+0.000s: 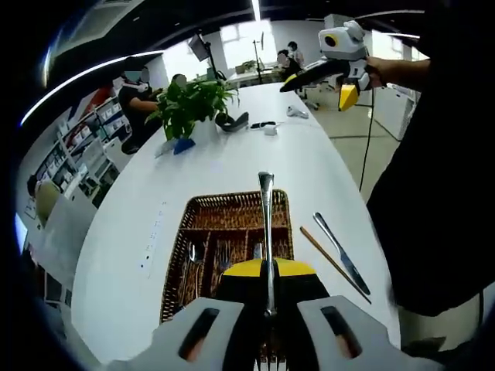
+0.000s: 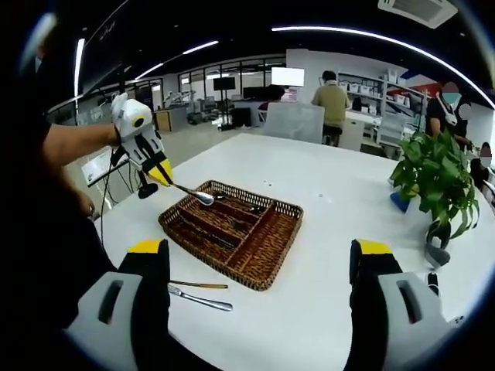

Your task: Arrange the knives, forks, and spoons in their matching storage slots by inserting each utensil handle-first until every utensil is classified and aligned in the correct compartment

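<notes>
Woven wicker, polished metal, smooth white tabletop.
A rough brown wicker tray (image 2: 232, 232) is seen; beside it, a shiny metal knife (image 2: 199, 298) is laid on the glossy white table (image 2: 325, 201).

Utensils inside the wicker tray (image 1: 232, 212) blur together — the spoon's (image 1: 266, 224) grasped end stays hidden.

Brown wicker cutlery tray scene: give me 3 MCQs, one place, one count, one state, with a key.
1. Where does the brown wicker cutlery tray sit?
A. white table
B. floor
C. shelf

2. How many utensils lie on the table outside the tray?
A. none
B. two
C. five

3. What state is the left gripper in?
A. open, empty
B. shut on a plant
C. shut on a silver metal spoon

Key: A, the tray rests on the white tabletop; B, a silver knife and a gold-toned chopstick lie beside it; C, the jaws clamp the spoon, held over the tray.
</notes>
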{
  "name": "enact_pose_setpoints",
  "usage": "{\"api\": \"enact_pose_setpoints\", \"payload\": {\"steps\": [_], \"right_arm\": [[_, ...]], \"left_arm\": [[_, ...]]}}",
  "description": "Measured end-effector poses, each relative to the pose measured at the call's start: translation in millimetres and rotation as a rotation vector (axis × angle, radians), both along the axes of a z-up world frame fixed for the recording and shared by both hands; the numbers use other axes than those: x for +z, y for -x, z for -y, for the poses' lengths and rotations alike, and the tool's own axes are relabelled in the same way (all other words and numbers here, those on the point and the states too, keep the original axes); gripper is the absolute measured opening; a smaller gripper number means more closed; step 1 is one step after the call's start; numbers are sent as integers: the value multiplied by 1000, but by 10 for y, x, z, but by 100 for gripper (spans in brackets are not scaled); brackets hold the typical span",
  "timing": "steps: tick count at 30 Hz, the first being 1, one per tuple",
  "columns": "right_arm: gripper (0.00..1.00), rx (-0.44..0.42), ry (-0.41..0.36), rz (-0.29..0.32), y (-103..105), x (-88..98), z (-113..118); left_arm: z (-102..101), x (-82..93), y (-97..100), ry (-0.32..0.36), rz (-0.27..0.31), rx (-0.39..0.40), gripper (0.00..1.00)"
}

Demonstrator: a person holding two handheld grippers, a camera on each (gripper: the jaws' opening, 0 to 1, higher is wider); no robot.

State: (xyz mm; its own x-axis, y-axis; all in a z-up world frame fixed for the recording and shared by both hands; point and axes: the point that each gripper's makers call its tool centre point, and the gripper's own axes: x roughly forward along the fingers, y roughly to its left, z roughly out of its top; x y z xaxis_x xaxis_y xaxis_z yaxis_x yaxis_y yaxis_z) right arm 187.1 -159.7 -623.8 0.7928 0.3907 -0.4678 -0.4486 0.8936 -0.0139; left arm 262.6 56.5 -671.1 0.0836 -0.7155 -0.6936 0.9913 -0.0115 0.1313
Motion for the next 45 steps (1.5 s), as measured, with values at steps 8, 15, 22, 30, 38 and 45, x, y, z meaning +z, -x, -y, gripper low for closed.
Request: {"api": "enact_pose_setpoints", "payload": {"steps": [8, 15, 22, 30, 38, 45], "right_arm": [[100, 23, -23, 3, -22, 75, -79], [99, 42, -28, -24, -15, 35, -126], [99, 48, -22, -26, -34, 46, -116], [100, 15, -18, -69, -47, -5, -58], [100, -4, -54, -82, -80, 93, -62], [100, 3, -69, -68, -111, 126, -89]], "left_arm": [[-11, -35, -244, -8, 11, 4, 1], [-30, -109, -511, -15, 30, 18, 1], [-77, -169, -789, -17, 66, 23, 1], [-105, -81, -1034, -16, 92, 26, 1], [-107, -120, -1098, -29, 99, 12, 1], [-91, -182, -1107, -36, 100, 5, 1]]}}
